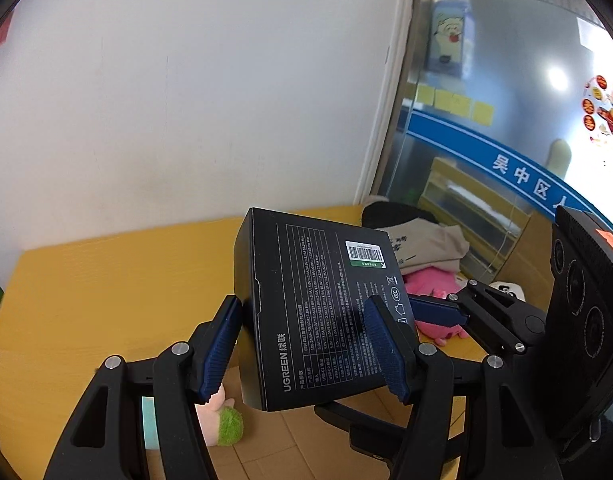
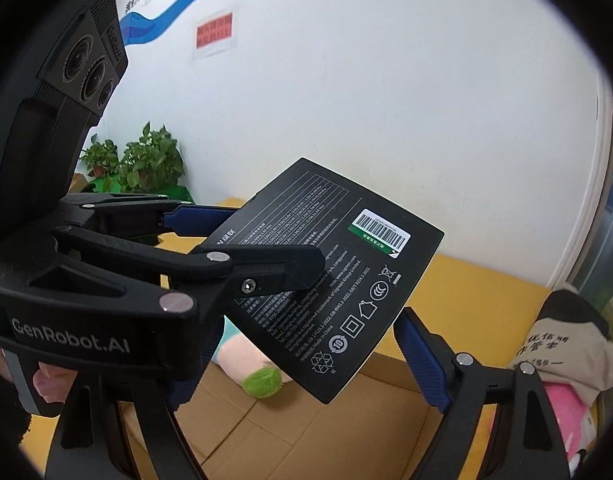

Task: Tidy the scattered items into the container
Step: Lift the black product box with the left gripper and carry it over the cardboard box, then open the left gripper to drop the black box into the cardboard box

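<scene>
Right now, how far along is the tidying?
One plush toy already lies in the cardboard carton. The left gripper is shut on the black box, held above the carton. The beige cloth and pink toy lie outside it on the yellow surface, yet to go.

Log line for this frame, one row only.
left claw: shut on black box, aloft | right claw: at box edge, grip unclear | below: open carton, plush toy inside
</scene>
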{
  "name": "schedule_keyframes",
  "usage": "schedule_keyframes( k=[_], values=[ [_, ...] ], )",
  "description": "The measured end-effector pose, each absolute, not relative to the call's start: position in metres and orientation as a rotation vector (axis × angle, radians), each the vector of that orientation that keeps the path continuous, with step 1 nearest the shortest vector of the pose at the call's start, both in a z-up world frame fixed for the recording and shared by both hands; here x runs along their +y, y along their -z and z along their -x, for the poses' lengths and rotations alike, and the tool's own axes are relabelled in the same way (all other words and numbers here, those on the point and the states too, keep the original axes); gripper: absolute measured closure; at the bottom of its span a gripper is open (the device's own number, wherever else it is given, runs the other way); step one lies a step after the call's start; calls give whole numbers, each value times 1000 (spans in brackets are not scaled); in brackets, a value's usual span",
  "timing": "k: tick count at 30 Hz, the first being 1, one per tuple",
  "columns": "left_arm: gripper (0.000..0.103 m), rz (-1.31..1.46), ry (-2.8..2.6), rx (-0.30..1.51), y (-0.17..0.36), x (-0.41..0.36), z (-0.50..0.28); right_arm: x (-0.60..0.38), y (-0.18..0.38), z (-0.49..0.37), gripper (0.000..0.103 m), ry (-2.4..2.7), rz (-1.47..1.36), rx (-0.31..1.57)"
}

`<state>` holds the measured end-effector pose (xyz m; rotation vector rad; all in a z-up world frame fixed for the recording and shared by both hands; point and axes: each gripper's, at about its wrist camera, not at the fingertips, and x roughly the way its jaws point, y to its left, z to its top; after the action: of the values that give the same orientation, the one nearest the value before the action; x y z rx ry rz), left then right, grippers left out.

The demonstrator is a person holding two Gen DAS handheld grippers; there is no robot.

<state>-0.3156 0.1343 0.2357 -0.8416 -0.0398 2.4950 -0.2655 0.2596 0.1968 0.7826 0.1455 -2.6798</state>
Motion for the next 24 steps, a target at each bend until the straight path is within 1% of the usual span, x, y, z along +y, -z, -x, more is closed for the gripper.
schedule_keyframes(
  k=[10,15,18,19,22,24],
  values=[
    [36,1064,-2429,-80,-137,152,377,276,-103,330,16,2599,-1024,62],
    [36,1189,-2364,-104,-87,158,394,283,-57,345,16,2545,-1160,52],
    [36,1246,-2346,-107,-63,163,400,290,-32,354,16,2507,-1240,-2],
    [36,1254,-2348,-89,-56,167,400,290,-26,355,16,2502,-1262,2],
    [37,1270,-2388,6,-47,177,398,280,-9,359,16,2495,-1327,89],
    [37,1280,-2401,43,-42,180,398,278,2,362,16,2483,-1372,105]
  ],
)
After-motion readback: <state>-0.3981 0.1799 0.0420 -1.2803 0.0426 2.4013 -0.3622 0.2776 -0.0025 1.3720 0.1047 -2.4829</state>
